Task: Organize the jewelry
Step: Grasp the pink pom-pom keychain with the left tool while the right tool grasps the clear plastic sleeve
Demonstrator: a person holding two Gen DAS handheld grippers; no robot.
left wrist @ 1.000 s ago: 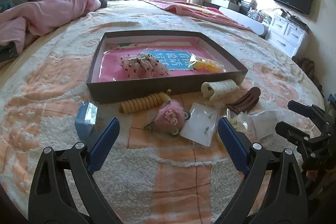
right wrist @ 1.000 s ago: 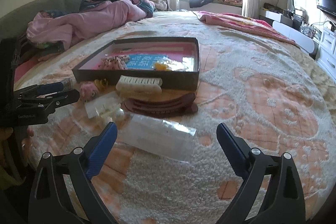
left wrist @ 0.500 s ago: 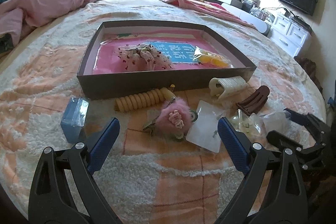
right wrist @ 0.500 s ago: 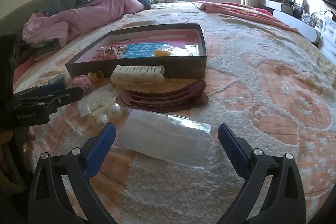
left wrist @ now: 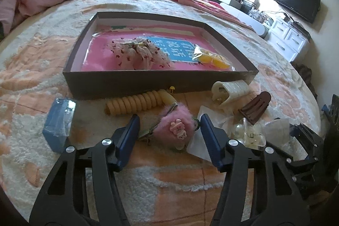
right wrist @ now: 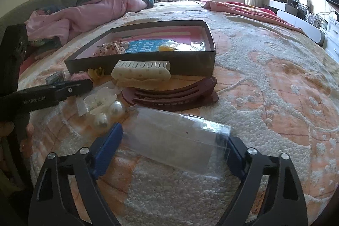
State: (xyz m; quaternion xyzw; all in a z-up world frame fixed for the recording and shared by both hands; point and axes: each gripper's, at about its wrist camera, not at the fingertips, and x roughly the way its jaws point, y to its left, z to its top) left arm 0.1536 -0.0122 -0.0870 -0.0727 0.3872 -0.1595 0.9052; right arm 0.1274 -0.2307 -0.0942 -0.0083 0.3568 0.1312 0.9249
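Setting: bed (left wrist: 211, 190) with fleecy cover; loose hair and jewelry pieces scattered in front of a shallow dark box (left wrist: 118, 83)
Box contents: dotted pink scrunchie (left wrist: 137, 52) and small yellow packet (left wrist: 211, 58) lying on the pink lining; room left around both
Left tongs (left wrist: 169, 128): part open, one blue finger on either side of the pink fluffy clip (left wrist: 177, 127); no firm contact visible, so not gripping as far as can be judged
Right tongs (right wrist: 173, 146): spread wide around the clear plastic sleeve (right wrist: 182, 141); right finger partly hidden behind the sleeve; contact with it impossible to tell
Near the clip: yellow coil hair tie (left wrist: 135, 103) just beyond it, against the box wall; blue case (left wrist: 58, 122) off to the left; white card (left wrist: 201, 139) partly under the clip's right edge
Near the sleeve: brown barrette (right wrist: 171, 93) just behind; cream claw clip (right wrist: 141, 72) touching the box wall; pearl earrings (right wrist: 108, 113) to the left
Step in hand (judgement): approach and bracket, one item per tong; closing not yet done
Next move calls for: squeeze on the clip's fluffy body, clear of the card beneath; lift over the near box wall; release inside on bare lining
Caution: sleeve thin and slick; likely to buckle or slip under a wide pinch; lower, narrower bite advisable
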